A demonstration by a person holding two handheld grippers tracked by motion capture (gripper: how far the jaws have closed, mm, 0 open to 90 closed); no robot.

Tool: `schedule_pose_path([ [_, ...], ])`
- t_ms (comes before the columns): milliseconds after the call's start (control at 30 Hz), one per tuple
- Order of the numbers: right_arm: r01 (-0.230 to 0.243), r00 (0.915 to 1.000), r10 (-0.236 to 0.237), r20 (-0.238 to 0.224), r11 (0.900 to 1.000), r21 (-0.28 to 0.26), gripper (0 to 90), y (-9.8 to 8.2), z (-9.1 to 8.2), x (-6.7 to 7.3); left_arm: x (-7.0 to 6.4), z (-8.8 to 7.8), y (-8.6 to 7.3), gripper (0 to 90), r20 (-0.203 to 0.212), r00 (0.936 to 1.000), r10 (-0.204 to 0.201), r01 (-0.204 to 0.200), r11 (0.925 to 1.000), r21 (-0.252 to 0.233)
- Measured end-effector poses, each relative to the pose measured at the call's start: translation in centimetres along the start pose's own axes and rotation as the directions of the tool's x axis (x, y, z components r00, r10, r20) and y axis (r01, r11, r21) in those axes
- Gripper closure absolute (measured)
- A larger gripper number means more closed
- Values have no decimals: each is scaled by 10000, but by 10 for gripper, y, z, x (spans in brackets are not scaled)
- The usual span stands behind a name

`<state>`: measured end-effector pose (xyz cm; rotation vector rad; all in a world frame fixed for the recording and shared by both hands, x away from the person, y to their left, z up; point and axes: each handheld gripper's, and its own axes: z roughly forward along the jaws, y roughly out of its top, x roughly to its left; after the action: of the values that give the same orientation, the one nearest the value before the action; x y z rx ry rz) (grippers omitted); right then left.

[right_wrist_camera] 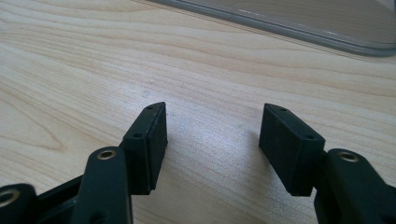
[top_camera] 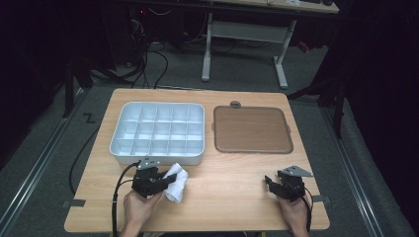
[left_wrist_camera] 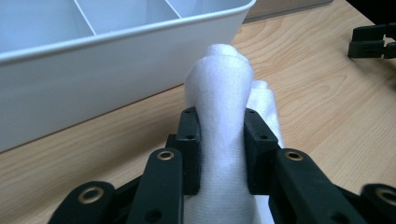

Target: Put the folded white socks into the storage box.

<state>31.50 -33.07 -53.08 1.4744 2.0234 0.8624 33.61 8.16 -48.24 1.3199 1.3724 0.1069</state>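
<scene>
Near the lower left of the high view, the left gripper (top_camera: 160,180) has its jaws clamped on a white cloth (top_camera: 177,183), which lies on the wooden counter (top_camera: 232,187) just below the near rim of a white compartment tray (top_camera: 157,132). Right of the tray sits a brown lid (top_camera: 252,129) with a grey rim; at lower right the right gripper (top_camera: 277,183) rests on bare wood — well apart from the cloth. No writing or label can be read anywhere.

Centre of the left gripper view, the cloth (left_wrist_camera: 222,116) bulges up between the black pads (left_wrist_camera: 191,144), the tray wall (left_wrist_camera: 107,79) filling the upper left.

Across the right gripper view, the jaws stand apart over bare counter (right_wrist_camera: 210,84) — the lid's edge (right_wrist_camera: 299,28) crosses the upper right.
</scene>
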Motion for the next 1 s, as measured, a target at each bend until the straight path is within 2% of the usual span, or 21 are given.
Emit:
schedule_pose_path([
  [333,2,10000,-2,5,10000,3,422,0,0,0,1,-5,7,723,7,10000,-10,10,9999,-141],
  [467,-60,10000,60,46,10000,10,413,0,0,0,1,-7,11,723,43,9999,151,-151,9999,-30],
  [600,-67,10000,67,55,10000,13,414,0,0,0,0,-10,16,723,118,9999,105,-104,9999,-37],
  [900,-63,10000,63,54,10000,11,413,0,0,0,-2,-14,27,723,178,9998,23,-18,9996,-294],
  [1000,-71,10000,71,56,10000,10,418,0,0,0,-4,-15,31,722,231,9997,107,-100,9995,-291],
])
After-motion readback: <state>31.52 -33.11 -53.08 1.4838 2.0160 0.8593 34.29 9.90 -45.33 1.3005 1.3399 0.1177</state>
